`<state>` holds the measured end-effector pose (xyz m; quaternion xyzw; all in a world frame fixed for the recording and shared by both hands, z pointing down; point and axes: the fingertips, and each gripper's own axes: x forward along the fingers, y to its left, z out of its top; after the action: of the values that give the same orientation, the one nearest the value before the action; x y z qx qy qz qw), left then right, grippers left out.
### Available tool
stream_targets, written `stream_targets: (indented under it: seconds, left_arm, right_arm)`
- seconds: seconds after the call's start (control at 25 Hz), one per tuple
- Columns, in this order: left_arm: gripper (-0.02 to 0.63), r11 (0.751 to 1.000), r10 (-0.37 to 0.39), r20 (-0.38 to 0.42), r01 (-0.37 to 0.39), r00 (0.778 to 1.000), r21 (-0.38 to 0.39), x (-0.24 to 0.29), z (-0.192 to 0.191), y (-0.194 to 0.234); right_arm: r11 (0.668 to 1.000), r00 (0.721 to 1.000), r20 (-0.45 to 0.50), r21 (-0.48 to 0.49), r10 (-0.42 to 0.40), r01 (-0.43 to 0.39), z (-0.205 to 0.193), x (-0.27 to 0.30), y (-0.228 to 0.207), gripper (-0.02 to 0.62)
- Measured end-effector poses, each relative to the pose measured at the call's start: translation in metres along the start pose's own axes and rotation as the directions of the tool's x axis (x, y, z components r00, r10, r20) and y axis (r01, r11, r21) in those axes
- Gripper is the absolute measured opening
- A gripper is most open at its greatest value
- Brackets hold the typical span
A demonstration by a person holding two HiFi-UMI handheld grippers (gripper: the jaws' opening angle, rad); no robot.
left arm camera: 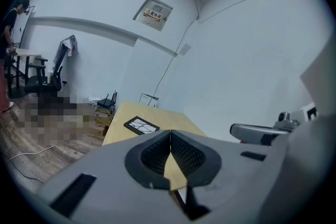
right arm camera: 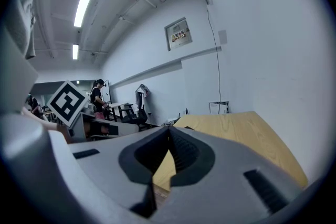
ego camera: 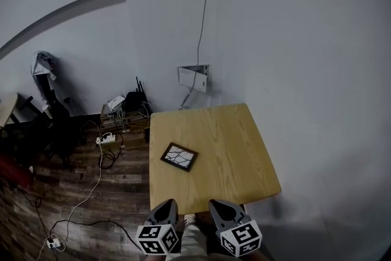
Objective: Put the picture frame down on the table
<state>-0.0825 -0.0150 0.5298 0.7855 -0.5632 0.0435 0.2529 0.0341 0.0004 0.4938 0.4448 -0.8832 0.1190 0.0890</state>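
Note:
A small dark picture frame (ego camera: 179,156) with a white cracked-pattern picture lies flat on the light wooden table (ego camera: 232,131), toward its left side; the left gripper view also catches the picture frame (left arm camera: 140,125). Both grippers hang below the table's near edge, well short of the frame. My left gripper (ego camera: 169,209) is shut with nothing in it, its jaws meeting at the tip (left arm camera: 170,132). My right gripper (ego camera: 218,209) is likewise shut and empty (right arm camera: 169,128). The frame is barely visible in the right gripper view.
Left of the table, on the wood floor, lie a power strip (ego camera: 107,139), cables and a router (ego camera: 135,101). A white wall stands behind and right of the table. An office chair (left arm camera: 44,78) and a person (right arm camera: 98,98) are far off.

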Motion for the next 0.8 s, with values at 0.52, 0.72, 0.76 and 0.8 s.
stream_targets:
  seconds: [0.52,0.72,0.76,0.8]
  left_arm:
    - [0.005,1.000,-0.008,0.011,0.008,1.000,-0.018,-0.016,-0.003,0.002]
    - [0.005,1.000,-0.024,0.014,0.024,1.000,-0.019,-0.020,0.000,-0.002]
    - [0.005,1.000,-0.026,0.014,0.026,1.000,-0.016,-0.020,0.000,-0.002]
    - [0.005,0.999,-0.027,0.015,0.028,1.000,-0.016,-0.020,0.000,-0.003]
  right_arm:
    - [1.000,1.000,0.009,-0.005,-0.011,0.011,-0.002,-0.011,0.016,0.000]
    - [1.000,1.000,0.012,-0.011,-0.016,0.016,-0.001,-0.014,0.020,0.000]
    - [1.000,1.000,0.013,-0.013,-0.017,0.017,-0.001,-0.014,0.020,0.000]
    - [1.000,1.000,0.014,-0.015,-0.017,0.017,-0.001,-0.014,0.020,0.000]
